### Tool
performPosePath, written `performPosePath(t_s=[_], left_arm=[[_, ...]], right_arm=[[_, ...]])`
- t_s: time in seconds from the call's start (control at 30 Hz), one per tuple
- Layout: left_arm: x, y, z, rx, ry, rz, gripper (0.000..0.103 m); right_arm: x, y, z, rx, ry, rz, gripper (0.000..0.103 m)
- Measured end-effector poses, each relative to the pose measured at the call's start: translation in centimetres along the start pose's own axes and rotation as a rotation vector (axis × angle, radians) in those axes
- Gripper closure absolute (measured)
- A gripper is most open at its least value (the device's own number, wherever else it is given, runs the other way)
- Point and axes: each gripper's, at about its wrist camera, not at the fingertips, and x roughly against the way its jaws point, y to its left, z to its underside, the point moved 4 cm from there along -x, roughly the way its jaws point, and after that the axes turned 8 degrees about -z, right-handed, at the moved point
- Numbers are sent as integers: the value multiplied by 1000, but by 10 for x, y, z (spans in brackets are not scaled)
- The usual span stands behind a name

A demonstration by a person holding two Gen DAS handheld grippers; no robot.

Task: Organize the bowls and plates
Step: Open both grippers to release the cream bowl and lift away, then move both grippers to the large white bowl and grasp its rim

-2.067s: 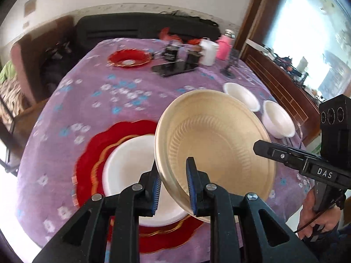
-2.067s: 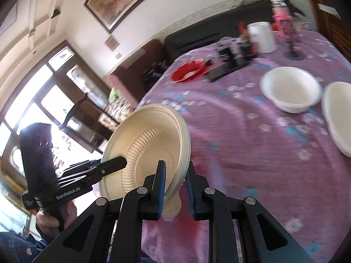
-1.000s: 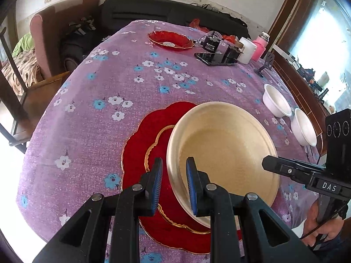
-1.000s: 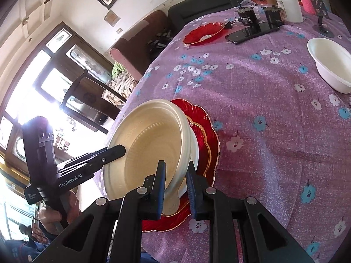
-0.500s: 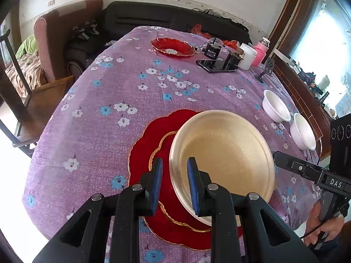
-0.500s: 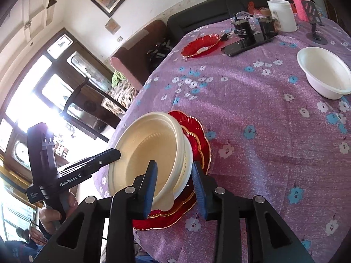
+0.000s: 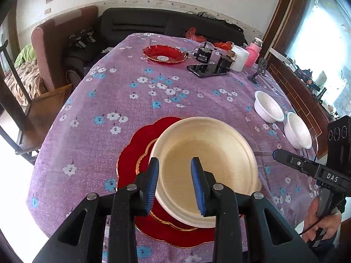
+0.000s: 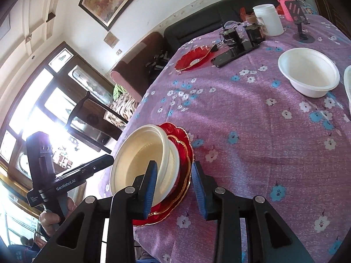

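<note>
A cream plate (image 7: 210, 160) rests on a white plate, which lies on a large red scalloped plate (image 7: 136, 144) near the table's front edge. The stack also shows in the right wrist view, with the cream plate (image 8: 136, 153) on top of the white plate (image 8: 174, 160) and the red plate (image 8: 186, 153). My left gripper (image 7: 174, 185) is open, its fingers astride the cream plate's near rim. My right gripper (image 8: 174, 186) is open beside the stack. Two white bowls (image 7: 268, 107) (image 7: 297, 132) sit to the right.
A small red dish (image 7: 164, 53), a phone (image 7: 207, 69), black jars, a white cup (image 7: 240, 60) and a pink bottle (image 7: 253, 53) stand at the table's far end. A phone stand (image 7: 260, 69) is at the right. A chair and sofa lie beyond the purple floral tablecloth (image 7: 122, 100).
Both grippers lowered the cream plate onto the white plate on the red plate, then opened and let it go. Both have drawn back a little.
</note>
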Motion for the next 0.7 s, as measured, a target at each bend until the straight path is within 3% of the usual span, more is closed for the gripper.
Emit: performPosePath(t_s=[0.23,0.37,0.53,0.7], left_arm=[[8,-28,-6,-40,-4,25,73],[12,-67,-12,-97,2,81,72],[15,-130,-17,-181,10,162,66],[5,-201,-20,-240,80,283,66]], right_arm=[[17,-8,0,-11,-33,-23,68],[40,-15,-6,-12,-83,-26,68],[97,-31,-18,-2,-191,15,68],[175,-53,-32,0,-317,100,68]])
